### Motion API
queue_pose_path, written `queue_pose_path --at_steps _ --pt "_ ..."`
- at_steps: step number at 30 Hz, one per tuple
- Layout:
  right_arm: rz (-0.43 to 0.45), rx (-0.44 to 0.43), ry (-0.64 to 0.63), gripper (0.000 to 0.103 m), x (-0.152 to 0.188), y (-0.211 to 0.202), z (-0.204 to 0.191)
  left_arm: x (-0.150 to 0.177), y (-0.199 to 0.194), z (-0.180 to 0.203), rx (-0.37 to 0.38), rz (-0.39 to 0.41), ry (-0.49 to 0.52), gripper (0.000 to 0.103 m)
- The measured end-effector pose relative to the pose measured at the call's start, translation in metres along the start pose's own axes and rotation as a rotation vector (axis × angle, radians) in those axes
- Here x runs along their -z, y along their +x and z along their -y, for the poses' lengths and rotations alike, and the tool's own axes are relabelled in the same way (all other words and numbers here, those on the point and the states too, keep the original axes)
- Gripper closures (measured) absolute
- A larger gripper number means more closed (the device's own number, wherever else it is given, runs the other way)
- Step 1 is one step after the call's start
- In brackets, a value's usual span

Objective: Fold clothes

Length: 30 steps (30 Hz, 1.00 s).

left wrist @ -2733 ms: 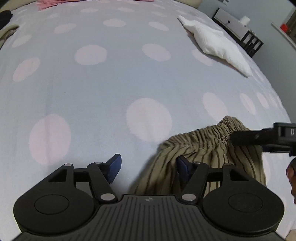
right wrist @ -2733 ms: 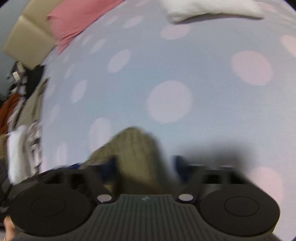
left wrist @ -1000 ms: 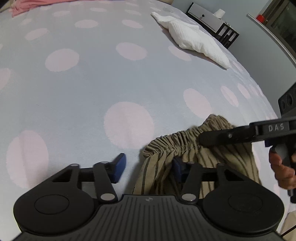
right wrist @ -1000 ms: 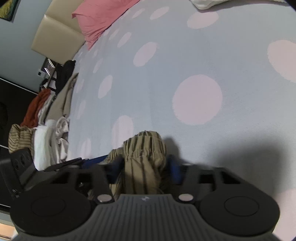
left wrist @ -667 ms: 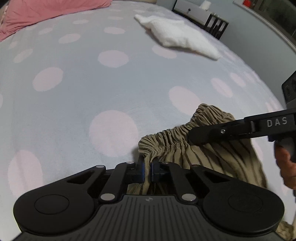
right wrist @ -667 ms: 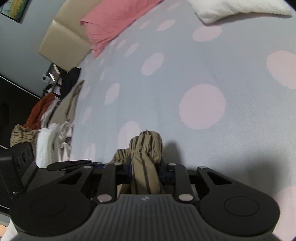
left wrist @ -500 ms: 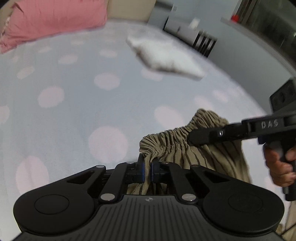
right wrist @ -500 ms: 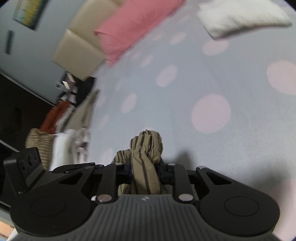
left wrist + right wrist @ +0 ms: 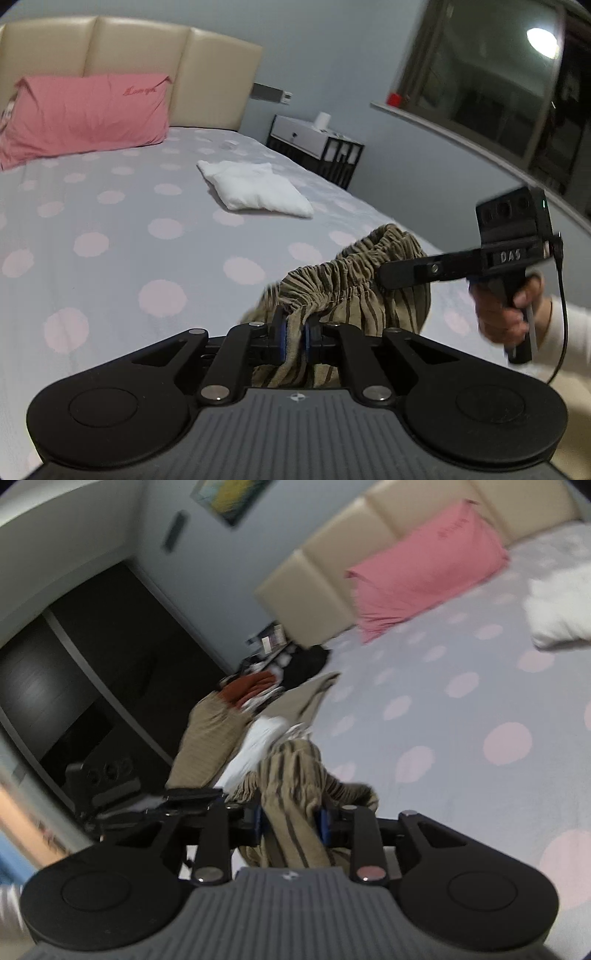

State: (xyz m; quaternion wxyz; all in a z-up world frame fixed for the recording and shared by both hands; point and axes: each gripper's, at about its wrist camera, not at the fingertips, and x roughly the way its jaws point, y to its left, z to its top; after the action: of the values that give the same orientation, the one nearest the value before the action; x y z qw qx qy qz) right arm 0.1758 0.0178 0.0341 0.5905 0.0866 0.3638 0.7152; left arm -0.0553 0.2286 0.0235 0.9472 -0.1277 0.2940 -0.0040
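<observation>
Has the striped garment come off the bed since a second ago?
Yes. The striped garment has risen off the dotted bedspread, both grippers' jaws shut on its waistband; the white pillow sits beyond.

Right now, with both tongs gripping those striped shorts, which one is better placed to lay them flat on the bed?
Probably the right tongs: they pinch the waistband of the striped shorts on the side over open polka-dot sheet. The left tongs hold the other end nearer the camera.
</observation>
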Motion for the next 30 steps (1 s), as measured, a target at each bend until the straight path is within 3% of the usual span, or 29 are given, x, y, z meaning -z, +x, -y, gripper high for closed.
queue_pose_path --at_steps 6,9,13,17,21,23,24,25,26,27,30 --pt "-0.160 -0.016 -0.128 0.070 0.050 -0.014 -0.035 0.050 -0.022 0.040 0.004 -0.120 0.041 0.096" --pt "-0.239 -0.006 -0.122 0.077 0.078 -0.015 -0.044 0.077 -0.025 0.054 -0.001 -0.198 0.024 0.095" --pt "-0.315 -0.018 -0.181 0.078 0.112 -0.015 -0.060 0.103 -0.030 0.070 -0.002 -0.279 0.027 0.095" --pt "-0.419 -0.027 -0.268 0.077 0.141 -0.012 -0.075 0.116 -0.017 0.073 -0.010 -0.417 0.037 0.092" --pt "-0.564 0.061 -0.214 0.069 0.160 0.009 -0.059 0.119 -0.001 0.068 -0.044 -0.545 0.033 0.092" --pt "-0.587 0.086 -0.169 0.062 0.165 0.010 -0.054 0.118 0.001 0.067 -0.041 -0.604 0.040 0.084" --pt "-0.587 0.090 -0.138 0.048 0.166 0.007 -0.053 0.118 -0.002 0.068 -0.034 -0.627 0.043 0.080" --pt "-0.583 0.071 -0.102 0.032 0.164 0.003 -0.052 0.117 -0.009 0.068 -0.021 -0.645 0.049 0.069" --pt "-0.577 0.051 -0.067 0.024 0.161 -0.001 -0.052 0.116 -0.017 0.069 -0.006 -0.660 0.058 0.052" --pt "-0.562 0.022 -0.031 0.020 0.155 -0.004 -0.052 0.114 -0.026 0.070 0.005 -0.665 0.071 0.047" --pt "-0.441 -0.011 0.060 0.019 0.140 -0.029 -0.052 0.093 -0.055 0.072 0.023 -0.618 0.142 0.046"
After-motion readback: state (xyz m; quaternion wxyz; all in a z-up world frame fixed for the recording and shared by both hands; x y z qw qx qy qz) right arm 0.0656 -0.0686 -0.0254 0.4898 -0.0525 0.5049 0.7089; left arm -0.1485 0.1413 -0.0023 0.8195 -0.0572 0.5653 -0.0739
